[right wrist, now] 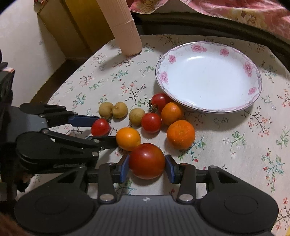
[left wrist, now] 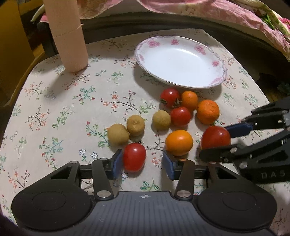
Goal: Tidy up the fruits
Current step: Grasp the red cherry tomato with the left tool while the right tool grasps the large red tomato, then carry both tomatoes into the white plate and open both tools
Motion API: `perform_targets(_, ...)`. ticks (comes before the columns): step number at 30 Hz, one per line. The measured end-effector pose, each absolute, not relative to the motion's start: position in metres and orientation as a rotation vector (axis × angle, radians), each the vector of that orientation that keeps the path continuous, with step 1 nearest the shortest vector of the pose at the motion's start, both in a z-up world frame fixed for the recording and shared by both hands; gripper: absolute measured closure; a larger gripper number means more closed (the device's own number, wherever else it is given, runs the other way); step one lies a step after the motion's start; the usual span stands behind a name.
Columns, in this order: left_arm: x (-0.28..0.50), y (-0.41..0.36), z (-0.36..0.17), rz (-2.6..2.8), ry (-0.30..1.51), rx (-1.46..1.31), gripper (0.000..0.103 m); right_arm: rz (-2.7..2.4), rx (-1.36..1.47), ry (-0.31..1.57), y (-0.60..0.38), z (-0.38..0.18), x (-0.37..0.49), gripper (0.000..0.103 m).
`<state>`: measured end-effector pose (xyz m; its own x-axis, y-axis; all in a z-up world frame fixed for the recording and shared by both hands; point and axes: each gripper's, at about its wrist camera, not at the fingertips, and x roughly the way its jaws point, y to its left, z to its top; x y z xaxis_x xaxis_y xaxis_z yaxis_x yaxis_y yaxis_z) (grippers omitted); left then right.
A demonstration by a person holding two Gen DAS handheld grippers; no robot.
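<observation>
Several fruits lie on a floral tablecloth in front of a white plate with pink roses (left wrist: 213,63) (right wrist: 253,72): red tomatoes, orange citrus and three tan longans (left wrist: 136,125). My left gripper (left wrist: 143,163) is open, its left pad touching a small red tomato (left wrist: 134,157) (right wrist: 100,127); an orange fruit (left wrist: 179,142) (right wrist: 128,138) sits by its right pad. My right gripper (right wrist: 147,168) (left wrist: 215,140) is shut on a large red tomato (right wrist: 146,160) (left wrist: 215,137), pads on both sides, low at the cloth.
A tall peach ribbed cylinder (left wrist: 71,45) (right wrist: 126,32) stands at the back left. A pink floral cloth (left wrist: 199,9) lies behind the table. A larger orange (left wrist: 208,111) (right wrist: 180,134) sits below the plate. The table's edge curves close on the left.
</observation>
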<state>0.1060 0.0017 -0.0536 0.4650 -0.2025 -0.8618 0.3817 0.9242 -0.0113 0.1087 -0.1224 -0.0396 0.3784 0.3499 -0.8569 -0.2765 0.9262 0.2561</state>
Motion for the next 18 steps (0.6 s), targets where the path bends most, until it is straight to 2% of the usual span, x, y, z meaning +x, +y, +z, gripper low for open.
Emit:
perform_targets(13,0.1053,-0.0006,-0.0578,-0.343,1.005,0.191,0.052,0.400,0.025,1.096,-0.1177,-0.0413,0.1085,0.060)
perform_targets(15,0.1043,-0.0007,-0.0566,-0.347,1.015,0.200,0.056,0.398,0.023,1.103,-0.1172,-0.0412,0.1087,0.060)
perform_targets(17,0.1027,-0.0002,-0.0555,-0.352,1.024,0.199,0.069,0.399,0.018,1.109,-0.1174,-0.0409,0.1080,0.061)
perform_targets(18,0.1025,0.0003,-0.0553,-0.354,1.027,0.198,0.069,0.399,0.015,1.110,-0.1175,-0.0411,0.1074,0.061)
